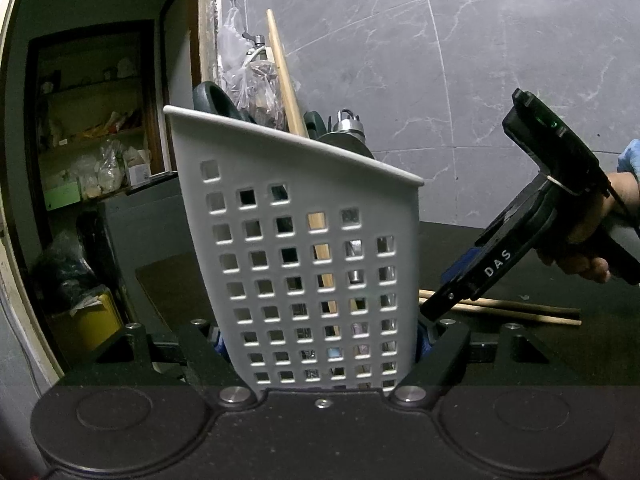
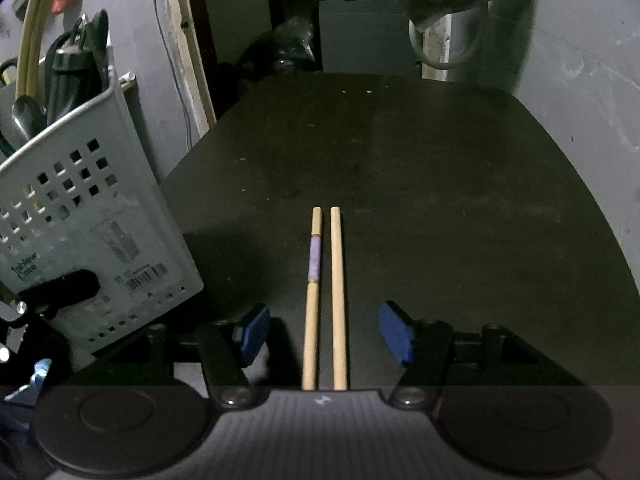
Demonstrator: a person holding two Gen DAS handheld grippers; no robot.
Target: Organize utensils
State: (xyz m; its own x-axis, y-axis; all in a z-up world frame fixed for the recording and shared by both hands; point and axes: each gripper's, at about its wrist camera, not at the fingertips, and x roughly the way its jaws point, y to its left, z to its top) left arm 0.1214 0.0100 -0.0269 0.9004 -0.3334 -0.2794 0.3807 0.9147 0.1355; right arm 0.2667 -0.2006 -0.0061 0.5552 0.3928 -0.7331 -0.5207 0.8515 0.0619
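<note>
White perforated utensil caddy point(image 1: 304, 264), tilted, clamped by left gripper point(image 1: 324, 344), already holding several utensils; two wooden chopsticks point(image 2: 324, 300) beside caddy on dark table point(image 2: 440, 200), unstowed, between parted right gripper point(image 2: 324, 334) pads, untouched.

Two chopsticks point(image 2: 325, 300), one caddy point(image 1: 304, 264)

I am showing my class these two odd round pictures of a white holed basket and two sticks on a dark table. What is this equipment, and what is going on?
A person holds hand-operated tongs in each hand; each carries a wide-angle camera looking along its fingers. The left tongs clamp the white utensil basket, tilted and already holding utensils. The right tongs are open, with two chopsticks lying on the dark table between their blue pads, untouched. The left picture also shows the right tongs from the side, held by a hand.
</note>
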